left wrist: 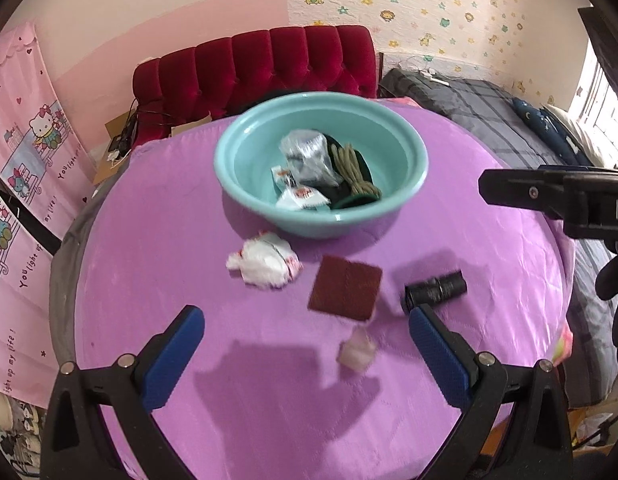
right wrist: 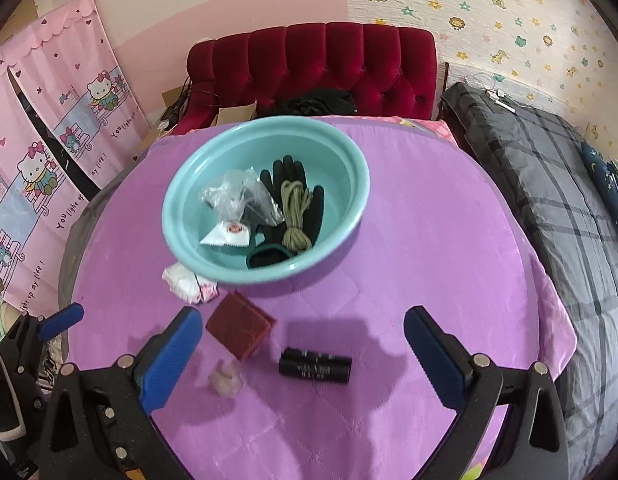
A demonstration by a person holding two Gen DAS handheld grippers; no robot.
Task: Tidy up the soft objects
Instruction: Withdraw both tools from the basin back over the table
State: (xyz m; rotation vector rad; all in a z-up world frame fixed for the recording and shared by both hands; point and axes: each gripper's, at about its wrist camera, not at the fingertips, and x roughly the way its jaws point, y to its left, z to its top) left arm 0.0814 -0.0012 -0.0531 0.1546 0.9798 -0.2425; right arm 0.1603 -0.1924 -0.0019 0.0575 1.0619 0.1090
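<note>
**Sorting soft things into a teal basin**

Left wrist view: the left gripper (left wrist: 307, 356) hangs above the purple table cover (left wrist: 469, 248) with its blue pads spread wide and nothing between them. Ahead lie a crumpled white wrapper (left wrist: 265, 264), a dark red scouring pad (left wrist: 345, 294), a black cylinder (left wrist: 435, 288) and a small translucent lump (left wrist: 357, 350) — all apart from one another. This view alone shows the right gripper's body entering from the right edge.

Right wrist view: the right gripper (right wrist: 303, 360) is also wide open and empty, with the cylinder lying between its fingers, untouched. Here the teal basin (right wrist: 349, 168) is seen more from above: inside are a black glove (right wrist: 313, 212) with a coil of olive cord (right wrist: 295, 216) on it, a clear plastic bag (right wrist: 233, 196) and a white sachet (right wrist: 229, 234). The white wrapper touches the basin's near wall — the left view shows a gap.
</note>
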